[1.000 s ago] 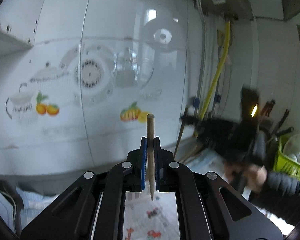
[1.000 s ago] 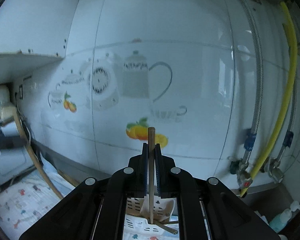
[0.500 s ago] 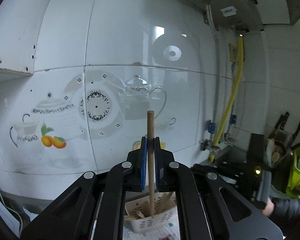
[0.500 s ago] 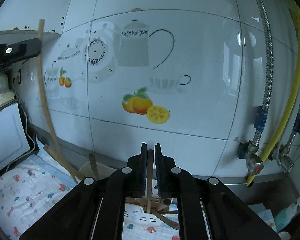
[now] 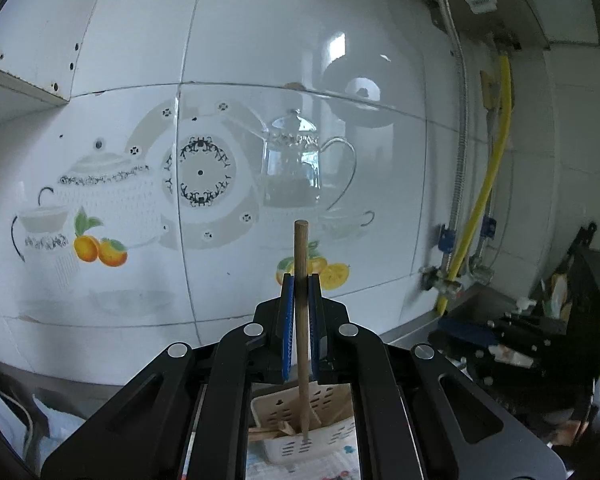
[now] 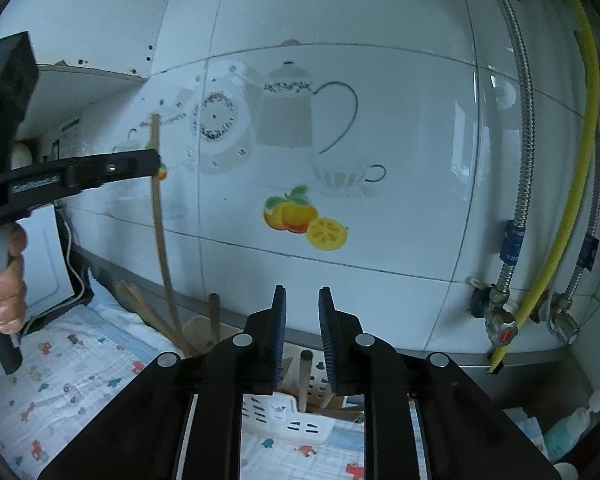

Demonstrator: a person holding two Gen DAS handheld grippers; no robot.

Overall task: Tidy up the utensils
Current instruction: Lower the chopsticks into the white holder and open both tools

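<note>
Here we note the left gripper (image 5: 300, 320) clamped on an upright chopstick (image 5: 301, 280), the holder (image 5: 300, 436) directly beneath; the right gripper (image 6: 302, 320), jaws just parted, grips nothing, its chopstick (image 6: 305, 376) standing in the holder below.

The left gripper (image 5: 300, 320) clamps an upright wooden chopstick (image 5: 302, 300) above a slotted cream utensil basket (image 5: 332, 436); the right gripper (image 5: 460, 330) shows at right.

Left claw (image 5: 299, 320) clamped tight; right claw (image 6: 303, 332) jaws just opening, pads apart.
</note>
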